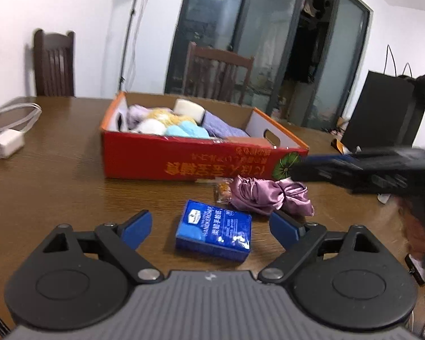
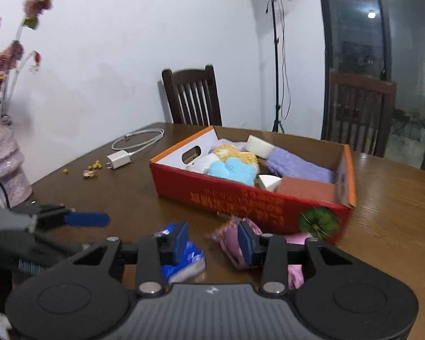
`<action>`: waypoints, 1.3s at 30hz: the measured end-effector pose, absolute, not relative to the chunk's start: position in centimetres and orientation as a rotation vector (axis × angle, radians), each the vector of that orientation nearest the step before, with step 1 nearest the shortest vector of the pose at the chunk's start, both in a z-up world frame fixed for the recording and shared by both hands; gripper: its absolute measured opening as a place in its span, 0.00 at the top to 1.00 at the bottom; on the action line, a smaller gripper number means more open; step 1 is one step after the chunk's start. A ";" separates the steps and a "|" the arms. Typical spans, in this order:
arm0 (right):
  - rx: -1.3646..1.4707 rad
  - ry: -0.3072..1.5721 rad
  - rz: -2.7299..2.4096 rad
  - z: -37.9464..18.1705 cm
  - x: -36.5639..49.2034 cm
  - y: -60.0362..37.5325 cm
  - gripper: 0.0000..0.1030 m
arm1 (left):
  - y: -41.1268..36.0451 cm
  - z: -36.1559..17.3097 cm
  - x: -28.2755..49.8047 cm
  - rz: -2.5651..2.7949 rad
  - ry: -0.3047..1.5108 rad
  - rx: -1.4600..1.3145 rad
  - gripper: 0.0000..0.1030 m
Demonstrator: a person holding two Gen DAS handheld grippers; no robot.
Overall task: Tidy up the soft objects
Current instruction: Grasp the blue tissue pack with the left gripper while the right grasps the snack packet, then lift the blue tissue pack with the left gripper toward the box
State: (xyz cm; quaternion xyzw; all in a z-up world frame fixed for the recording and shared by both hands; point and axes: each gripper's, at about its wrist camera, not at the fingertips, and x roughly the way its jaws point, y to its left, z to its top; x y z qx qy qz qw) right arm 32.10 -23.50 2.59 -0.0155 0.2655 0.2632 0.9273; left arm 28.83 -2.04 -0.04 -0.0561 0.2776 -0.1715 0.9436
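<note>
1. Looking down the left hand-held gripper: spread wide, gripping nothing. Blue plastic-wrapped tissue pack lying flat on the brown wooden counter just ahead of the fingers, apparently untouched.
2. Over to the right hand-held gripper: narrowed to a modest gap, yet clamping nothing. Only bare counter in that gap, with the tissue pack just left of it and the crumpled pink satin cloth just right.
3. First worry: closing on air. Probably too narrow now to take the satin bundle whole, so likely to shove it along or catch a single slippery fold that slides free on the lift.
4. Second worry: a clash. Both tools crowding the same near patch in front of the red cardboard box, so easy to knock fingers together or bat the pack aside.
5. Third worry: slick wrapping. Pinching the pack at a corner rather than across its flat sides could make it twist or squirt out.
6. Fourth worry: the small clear snack wrapper just beside the satin's left edge. Could get dragged along and dropped in with the soft things.
7. Fifth worry: a box already crowded with plush and fluffy pieces at its left end. Carrying low risks clipping the near wall and sliding the whole box.
</note>
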 end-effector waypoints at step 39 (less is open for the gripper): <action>-0.027 0.610 0.543 -0.1 25.8 -24.6 0.85 | -3.3 -2.4 19.6 -0.356 0.664 -0.111 0.27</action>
